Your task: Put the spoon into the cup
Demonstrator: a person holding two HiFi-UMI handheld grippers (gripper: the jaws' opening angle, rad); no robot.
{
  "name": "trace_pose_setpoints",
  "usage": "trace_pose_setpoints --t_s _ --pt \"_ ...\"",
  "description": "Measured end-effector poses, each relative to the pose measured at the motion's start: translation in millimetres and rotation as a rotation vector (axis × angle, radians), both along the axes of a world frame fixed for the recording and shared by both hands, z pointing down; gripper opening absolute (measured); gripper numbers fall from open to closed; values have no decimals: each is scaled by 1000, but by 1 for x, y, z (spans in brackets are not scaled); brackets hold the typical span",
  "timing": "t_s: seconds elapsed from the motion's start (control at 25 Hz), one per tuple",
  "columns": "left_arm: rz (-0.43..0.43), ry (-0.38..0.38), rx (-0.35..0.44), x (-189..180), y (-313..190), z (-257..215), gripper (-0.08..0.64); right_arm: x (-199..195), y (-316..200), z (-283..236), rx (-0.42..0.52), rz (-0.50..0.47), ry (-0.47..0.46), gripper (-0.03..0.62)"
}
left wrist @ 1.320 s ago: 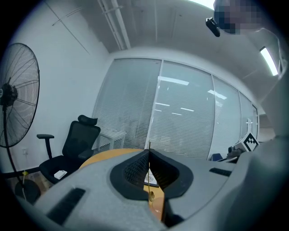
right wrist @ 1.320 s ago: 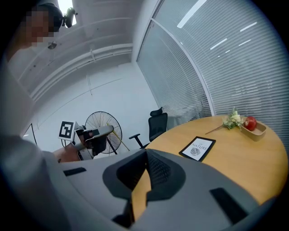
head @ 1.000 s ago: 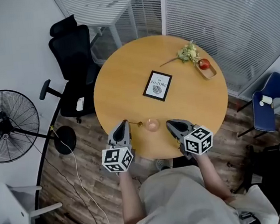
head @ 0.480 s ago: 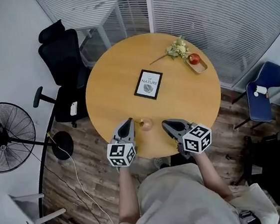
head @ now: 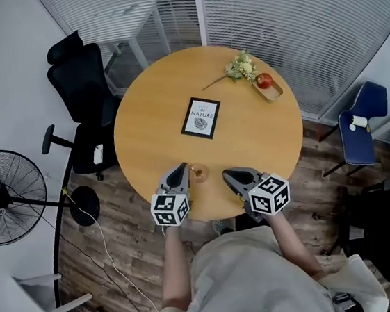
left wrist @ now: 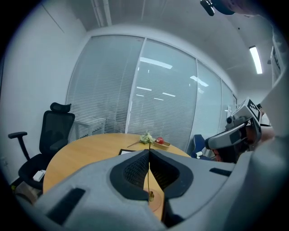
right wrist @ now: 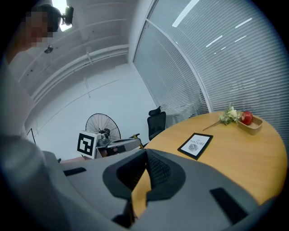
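Note:
Near the front edge of the round wooden table (head: 151,136) stands a small pinkish glass cup (head: 198,173). My left gripper (head: 181,167) is just left of it, shut on a thin gold spoon (left wrist: 148,180). In the left gripper view, the spoon hangs between the closed jaws of the left gripper (left wrist: 148,152), its lower end right over the cup (left wrist: 156,204). My right gripper (head: 225,175) sits a little right of the cup. In its own view, the right gripper (right wrist: 145,152) is shut with nothing in it.
A framed print (head: 200,117) lies mid-table. Flowers (head: 239,66) and a wooden tray with a red apple (head: 265,84) are at the far right edge. A black office chair (head: 78,81), a fan (head: 7,197) and a blue chair (head: 360,129) surround the table.
My left gripper has carried the spoon rightwards, closer to the cup. The right gripper has kept its place beside the cup. The head view has shifted a little.

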State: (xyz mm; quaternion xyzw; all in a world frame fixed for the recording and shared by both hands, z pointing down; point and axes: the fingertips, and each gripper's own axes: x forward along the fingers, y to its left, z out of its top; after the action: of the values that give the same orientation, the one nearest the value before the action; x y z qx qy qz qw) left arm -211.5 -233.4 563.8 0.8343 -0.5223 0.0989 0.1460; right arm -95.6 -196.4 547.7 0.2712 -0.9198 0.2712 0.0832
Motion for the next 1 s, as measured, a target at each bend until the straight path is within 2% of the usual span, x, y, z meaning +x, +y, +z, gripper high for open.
trace_pose_setpoints --t_s 0.56,0.72,0.88,1.0 --pt "23 3 -63 2 -6 24 11 -6 -16 0 5 32 -20 -3" --pt "44 5 -80 5 -7 31 11 -8 -16 2 48 12 59 -3" --pt "57 0 -100 6 -8 39 11 -13 -17 2 47 -2 65 -3" --pt "55 4 -107 4 -7 43 11 -14 -16 6 95 -18 156 -3"
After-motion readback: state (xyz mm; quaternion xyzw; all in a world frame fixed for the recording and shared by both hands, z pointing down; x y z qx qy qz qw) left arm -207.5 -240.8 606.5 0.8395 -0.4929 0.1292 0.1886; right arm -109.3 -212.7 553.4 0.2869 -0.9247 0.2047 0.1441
